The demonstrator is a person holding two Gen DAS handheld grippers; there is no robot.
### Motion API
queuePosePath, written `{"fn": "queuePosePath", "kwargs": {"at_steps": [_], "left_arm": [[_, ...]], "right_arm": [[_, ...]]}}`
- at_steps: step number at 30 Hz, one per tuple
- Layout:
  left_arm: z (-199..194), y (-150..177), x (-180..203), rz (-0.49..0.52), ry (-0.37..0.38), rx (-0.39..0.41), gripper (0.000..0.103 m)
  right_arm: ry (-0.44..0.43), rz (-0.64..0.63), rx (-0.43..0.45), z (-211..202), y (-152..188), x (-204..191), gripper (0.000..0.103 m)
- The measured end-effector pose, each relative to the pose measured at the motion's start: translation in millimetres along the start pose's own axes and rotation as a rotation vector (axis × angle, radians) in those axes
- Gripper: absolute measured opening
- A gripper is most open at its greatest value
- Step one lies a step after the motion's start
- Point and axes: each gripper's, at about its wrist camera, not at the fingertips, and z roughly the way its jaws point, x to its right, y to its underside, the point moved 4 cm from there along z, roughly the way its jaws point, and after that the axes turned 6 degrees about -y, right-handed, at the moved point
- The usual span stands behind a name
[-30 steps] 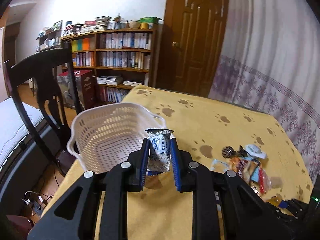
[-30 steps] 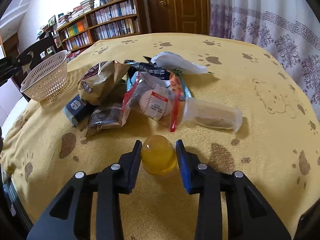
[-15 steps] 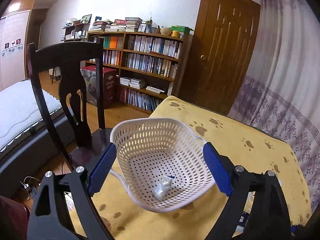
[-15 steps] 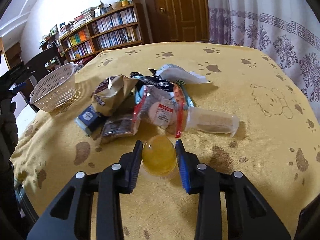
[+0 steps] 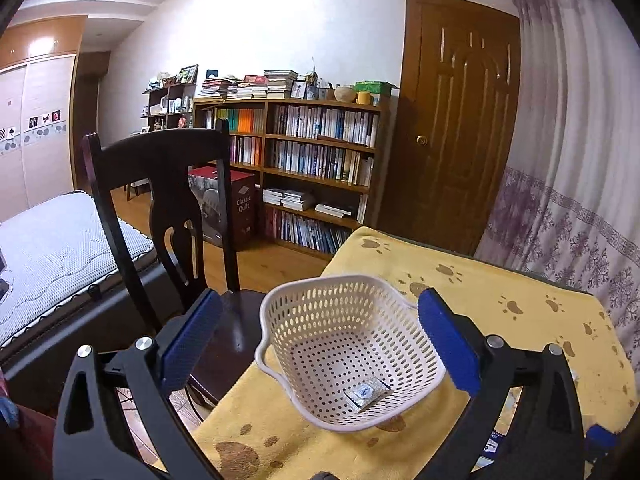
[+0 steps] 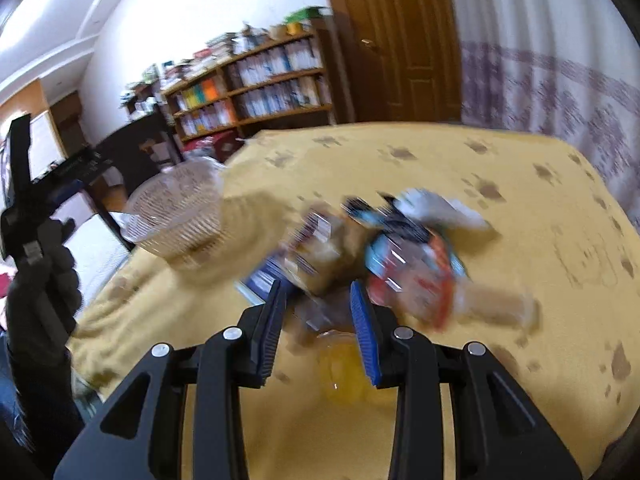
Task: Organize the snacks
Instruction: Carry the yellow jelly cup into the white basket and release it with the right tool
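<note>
My left gripper [image 5: 318, 300] is open wide and hovers short of the white perforated basket [image 5: 344, 344], which stands at the corner of the table. A small silver-blue snack packet [image 5: 366, 392] lies on the basket's floor. The right wrist view is blurred by motion. There my right gripper [image 6: 316, 300] has its jaws about a cup's width apart, above the near edge of the snack pile [image 6: 400, 256]. A yellow jelly cup [image 6: 344, 376] shows low between the fingers, against the right one. The blur hides whether it is gripped. The basket [image 6: 176, 208] sits far left of the pile.
A yellow paw-print cloth [image 5: 480, 292] covers the table. A dark wooden chair [image 5: 160, 200] stands at the corner beside the basket. In the right wrist view a dark-gloved hand [image 6: 40, 280] holds the other gripper at the left edge. Curtains hang along the right side.
My left gripper opened and let the packet fall into the basket, then drew back and up. My right gripper rose and swung left; the yellow cup now sits lower between its fingers.
</note>
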Motion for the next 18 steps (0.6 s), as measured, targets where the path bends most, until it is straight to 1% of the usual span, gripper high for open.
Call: {"fn": "queuePosePath", "kwargs": {"at_steps": [4,7,9,10,12,13,15,18], "left_arm": [[-6.2,-8.2,-13.7,-0.028,0.001,0.007,0.1],[-11.8,-13.9,-25.8,-0.049,-0.017,0.022,0.1],[-13.5,-14.2,-28.8,-0.052,-0.029,0.03,0.1],[-14.2,-13.3,-29.2,-0.052,-0.038,0.034,0.1],[-15.9,-12.9,-28.3,-0.051,-0.05,0.04,0.1],[-16.8,-10.9,-26.6,-0.049,-0.058,0.044,0.1],[-20.4,-8.9,-22.4,-0.04,-0.07,0.059,0.1],[-26.6,-7.1,-13.0,-0.007,-0.065,0.068,0.1]], "right_arm": [[-0.043,-0.084,0.022,10.6,-26.2,-38.8,0.034],[-0.048,-0.092,0.047,7.0,-33.9,-45.8,0.035],[-0.021,-0.083,0.052,3.8,-32.1,-38.2,0.037],[-0.009,-0.066,0.044,3.1,-28.5,-31.2,0.043],[0.003,-0.014,0.013,4.7,-16.5,-10.8,0.051],[0.006,0.006,-0.004,5.3,-9.7,-3.1,0.053],[0.02,0.037,-0.045,8.8,7.8,12.4,0.054],[0.025,0.077,-0.093,15.5,28.6,26.1,0.055]]}}
